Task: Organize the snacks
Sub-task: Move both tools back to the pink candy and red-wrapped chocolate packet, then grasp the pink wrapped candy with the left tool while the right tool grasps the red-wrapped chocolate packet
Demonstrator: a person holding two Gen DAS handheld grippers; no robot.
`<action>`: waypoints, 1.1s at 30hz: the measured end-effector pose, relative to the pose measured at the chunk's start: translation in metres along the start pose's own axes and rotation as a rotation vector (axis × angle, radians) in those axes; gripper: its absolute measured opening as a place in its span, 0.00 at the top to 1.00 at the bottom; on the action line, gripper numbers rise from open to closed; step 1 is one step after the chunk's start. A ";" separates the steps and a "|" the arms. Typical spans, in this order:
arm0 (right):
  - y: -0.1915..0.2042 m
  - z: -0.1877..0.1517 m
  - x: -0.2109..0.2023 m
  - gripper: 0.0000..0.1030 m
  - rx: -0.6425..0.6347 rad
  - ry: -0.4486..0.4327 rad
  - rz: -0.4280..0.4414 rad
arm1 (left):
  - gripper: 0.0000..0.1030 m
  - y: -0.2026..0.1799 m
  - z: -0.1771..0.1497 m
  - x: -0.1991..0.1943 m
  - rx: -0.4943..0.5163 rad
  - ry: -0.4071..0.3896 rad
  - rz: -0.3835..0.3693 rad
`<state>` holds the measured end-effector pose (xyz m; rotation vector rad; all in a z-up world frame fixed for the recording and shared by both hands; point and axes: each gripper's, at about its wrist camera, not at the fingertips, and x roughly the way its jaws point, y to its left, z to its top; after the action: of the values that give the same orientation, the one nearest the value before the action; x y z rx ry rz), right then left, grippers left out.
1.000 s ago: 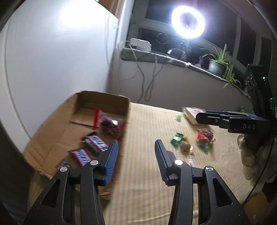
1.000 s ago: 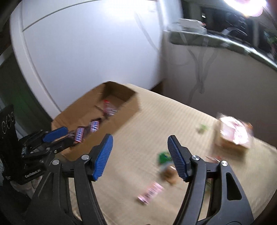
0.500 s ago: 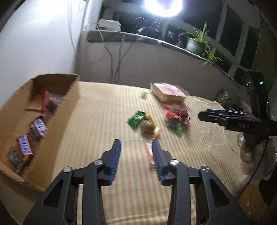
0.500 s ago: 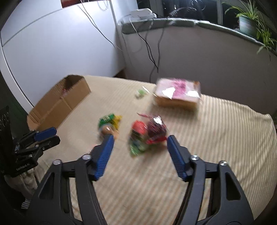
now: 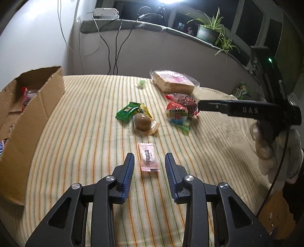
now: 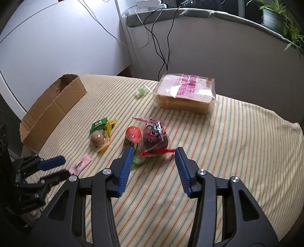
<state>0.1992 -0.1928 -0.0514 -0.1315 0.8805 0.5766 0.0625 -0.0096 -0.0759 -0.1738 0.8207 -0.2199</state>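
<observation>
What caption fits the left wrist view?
Left tongs open over a pink sachet on the striped cloth.

A striped cloth (image 5: 85, 123) in cream with thin green and orange lines covers the flat surface that fills the lower half of both views; behind it rises a plain pale low wall (image 6: 218, 57) topped by a grey ledge (image 5: 152, 25) that curves away to the right; a white wall (image 6: 57, 38) closes the left side; dark window panes (image 5: 247, 17) stand above the ledge, and a bright lamp (image 5: 171, 1) glares at the top edge of the left wrist view; a potted plant (image 5: 209, 33) with long trailing leaves sits on the ledge; a white box (image 5: 106, 12) rests at the ledge's left end, and black and white cables (image 6: 161, 41) hang from it down the low wall.
</observation>
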 end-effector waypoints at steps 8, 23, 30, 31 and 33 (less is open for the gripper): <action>0.001 0.013 0.029 0.59 -0.032 0.046 -0.017 | 0.69 -0.003 -0.001 0.014 0.022 0.037 0.015; -0.003 0.017 0.047 0.57 -0.051 0.091 0.004 | 0.81 -0.005 -0.002 0.018 0.045 0.041 0.025; -0.002 0.016 0.050 0.65 -0.055 0.101 0.011 | 0.81 -0.004 -0.003 0.016 0.042 0.033 0.023; -0.002 0.015 0.049 0.65 -0.049 0.099 0.013 | 0.81 -0.004 -0.004 0.016 0.041 0.033 0.022; -0.002 0.014 0.046 0.66 -0.043 0.090 0.008 | 0.81 -0.004 -0.004 0.015 0.039 0.030 0.019</action>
<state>0.2327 -0.1707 -0.0772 -0.1938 0.9565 0.6006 0.0690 -0.0172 -0.0879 -0.1265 0.8470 -0.2208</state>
